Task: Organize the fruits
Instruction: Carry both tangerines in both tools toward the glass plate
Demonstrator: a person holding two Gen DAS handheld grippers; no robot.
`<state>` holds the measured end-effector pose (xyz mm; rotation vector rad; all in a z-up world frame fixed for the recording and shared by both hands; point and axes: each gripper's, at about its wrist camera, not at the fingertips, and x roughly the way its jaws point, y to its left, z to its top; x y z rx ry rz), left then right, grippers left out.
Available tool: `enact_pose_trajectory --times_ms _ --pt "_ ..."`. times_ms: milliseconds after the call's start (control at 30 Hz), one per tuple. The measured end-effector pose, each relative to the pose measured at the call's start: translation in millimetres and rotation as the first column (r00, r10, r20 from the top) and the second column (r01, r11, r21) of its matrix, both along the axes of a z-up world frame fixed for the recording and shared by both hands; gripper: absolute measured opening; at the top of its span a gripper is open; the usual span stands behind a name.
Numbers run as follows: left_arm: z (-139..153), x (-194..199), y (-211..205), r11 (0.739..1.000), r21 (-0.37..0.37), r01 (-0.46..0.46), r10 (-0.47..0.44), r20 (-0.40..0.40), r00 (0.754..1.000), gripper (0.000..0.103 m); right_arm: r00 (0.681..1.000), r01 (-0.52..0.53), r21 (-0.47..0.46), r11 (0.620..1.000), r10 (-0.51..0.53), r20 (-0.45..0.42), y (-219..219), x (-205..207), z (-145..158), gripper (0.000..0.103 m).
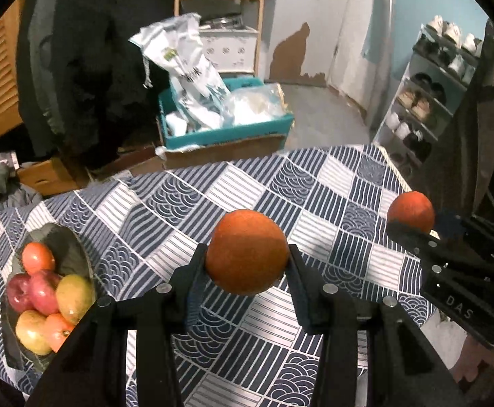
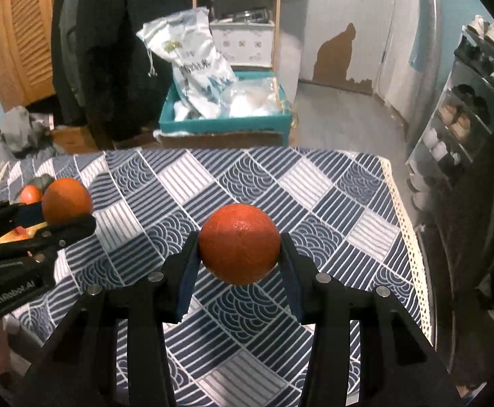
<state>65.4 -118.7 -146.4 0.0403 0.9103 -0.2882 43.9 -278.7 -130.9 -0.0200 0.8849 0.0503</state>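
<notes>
Two oranges held in the air over the patterned table

The left gripper (image 1: 247, 254) is clamped on one orange (image 1: 247, 251), the right gripper (image 2: 240, 247) on the other orange (image 2: 240, 242), both above the blue-and-white tablecloth (image 1: 233, 186). The fruit bowl (image 1: 65, 244), with apples and a mango, sits at the table's left edge, left of both oranges.

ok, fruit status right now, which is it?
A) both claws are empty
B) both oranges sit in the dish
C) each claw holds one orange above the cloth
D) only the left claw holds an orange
C: the left claw clamps one orange and the right claw clamps another orange, both clear of the checked tablecloth.
</notes>
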Motion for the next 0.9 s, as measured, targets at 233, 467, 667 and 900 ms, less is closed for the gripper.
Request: enact_pose_trajectory --times_ms 233,467,667,900 --pt "21.9 -7.7 17.5 1.000 -0.009 -0.029 0.030 0.053 0.998 0.045 0.999 -0.012 0.009 1.000 0.012 0.042 9.1 -3.4 16.5 0.045" --pt "37.5 -15.7 32.3 0.999 -0.023 -0.043 0.044 0.083 0.996 0.045 0.996 -0.035 0.019 0.999 0.033 0.087 20.4 -8.5 33.5 0.045" --pt "45.7 -20.1 42.3 0.998 -0.017 -0.056 0.058 0.113 0.992 0.045 0.993 -0.063 0.022 0.998 0.060 0.106 34.7 -8.0 44.1 0.045" --pt "48.5 -22.5 61.8 0.996 -0.022 -0.086 0.088 0.122 0.989 0.045 0.988 -0.104 0.017 0.994 0.102 0.114 58.6 -3.4 48.6 0.045"
